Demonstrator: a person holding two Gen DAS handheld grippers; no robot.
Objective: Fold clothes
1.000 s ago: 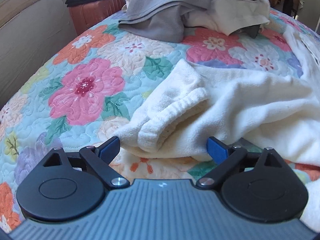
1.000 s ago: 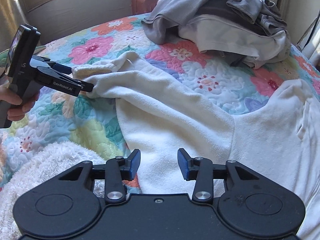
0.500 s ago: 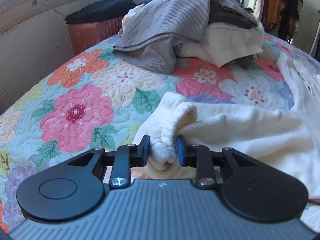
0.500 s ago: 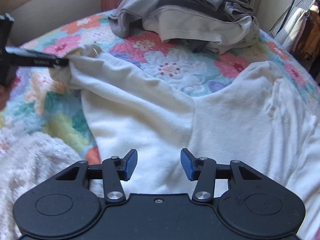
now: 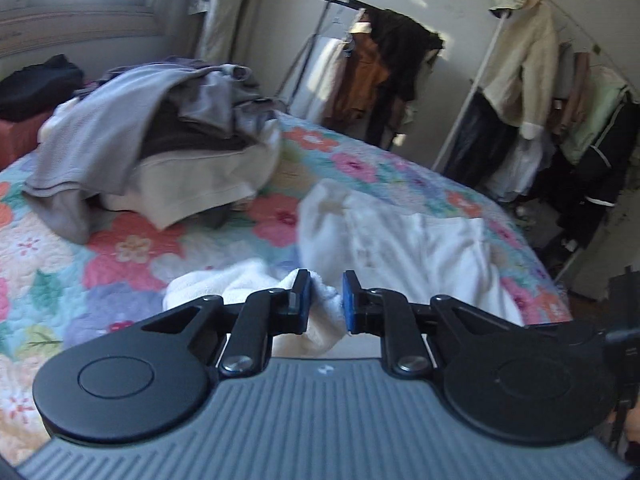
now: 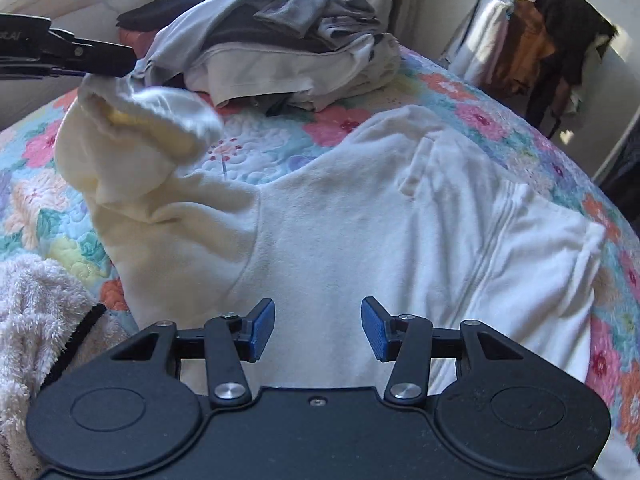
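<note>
Fleece jacket (image 6: 360, 248): left gripper (image 5: 324, 304) closing on its lifted sleeve cuff (image 6: 152, 120); right gripper (image 6: 318, 328) half-open, empty above the torso.

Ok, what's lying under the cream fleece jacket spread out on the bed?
The floral quilt shows around the cream fleece jacket; whatever lies beneath its body is covered.

Cream fleece top (image 6: 360, 216); floral pastel quilt (image 5: 132, 248); grey, possibly brown pile (image 5: 160, 140).
</note>
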